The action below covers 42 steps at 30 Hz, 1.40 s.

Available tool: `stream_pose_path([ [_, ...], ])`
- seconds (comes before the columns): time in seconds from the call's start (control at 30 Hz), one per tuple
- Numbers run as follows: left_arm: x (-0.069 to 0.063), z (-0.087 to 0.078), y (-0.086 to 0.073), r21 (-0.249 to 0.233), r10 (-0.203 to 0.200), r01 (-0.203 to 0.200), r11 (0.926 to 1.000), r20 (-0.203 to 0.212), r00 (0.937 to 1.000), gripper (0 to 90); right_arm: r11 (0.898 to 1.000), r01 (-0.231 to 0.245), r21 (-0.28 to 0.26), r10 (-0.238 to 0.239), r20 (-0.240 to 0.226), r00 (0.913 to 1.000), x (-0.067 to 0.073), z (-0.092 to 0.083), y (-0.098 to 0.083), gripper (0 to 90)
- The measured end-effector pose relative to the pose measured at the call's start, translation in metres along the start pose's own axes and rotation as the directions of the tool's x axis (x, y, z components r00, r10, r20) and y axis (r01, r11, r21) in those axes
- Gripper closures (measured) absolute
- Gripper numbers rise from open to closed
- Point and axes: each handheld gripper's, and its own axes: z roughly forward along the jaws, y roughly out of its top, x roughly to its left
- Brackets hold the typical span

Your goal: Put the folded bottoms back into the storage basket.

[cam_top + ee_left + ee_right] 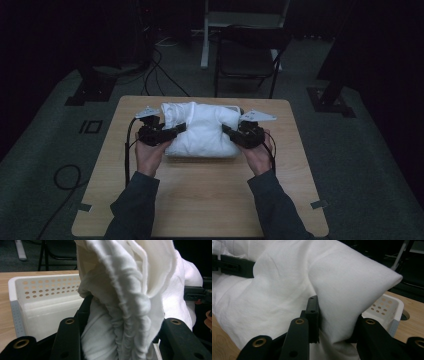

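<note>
A white towel bundle [202, 129], heaped over a perforated white basket [47, 293] at the table's [210, 200] far middle, is pinched at its left end by the left claw [176, 130] and at its right by the right claw [229, 131]. Soft, light, compressible cloth is judged to be best gripped on bunched folds.

Dim room, dark walls. Grey carpet floor [365, 165]. Light wooden table [210, 200] at centre. Black folding chair [247, 57] behind table, white stand [206, 35] beside it. Black cables [160, 75] trail across floor at left. Tape marks [320, 204] near table corners.
</note>
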Motion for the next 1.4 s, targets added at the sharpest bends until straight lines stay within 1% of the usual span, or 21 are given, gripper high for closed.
stream_pose_path([
  [0.67,0.008,0.008,0.011,-0.003,-0.009,0.009,1.0,-0.02,0.9998,53.1,1.0,0.0,0.009,0.0,0.02,0.9998,-0.005,0.01,0.012,72.0],
  [1.1,0.016,0.016,0.014,-0.01,-0.038,0.038,0.9992,-0.022,0.999,53.1,1.0,-0.013,0.012,0.013,0.028,0.9995,-0.01,0.018,0.017,72.0],
  [1.2,0.017,0.018,0.016,-0.007,-0.038,0.038,0.9993,-0.031,0.9988,53.1,1.0,-0.016,0.015,0.015,0.032,0.9994,-0.011,0.021,0.019,72.0],
  [1.27,0.017,0.02,0.018,0.001,-0.028,0.028,0.9996,-0.042,0.9987,53.2,1.0,-0.021,0.014,0.02,0.033,0.9993,-0.012,0.023,0.019,72.0],
  [1.4,0.019,0.024,0.021,0.008,-0.026,0.027,0.9996,-0.047,0.9985,53.2,0.999,-0.034,0.014,0.033,0.033,0.9989,-0.015,0.025,0.019,72.1],
])
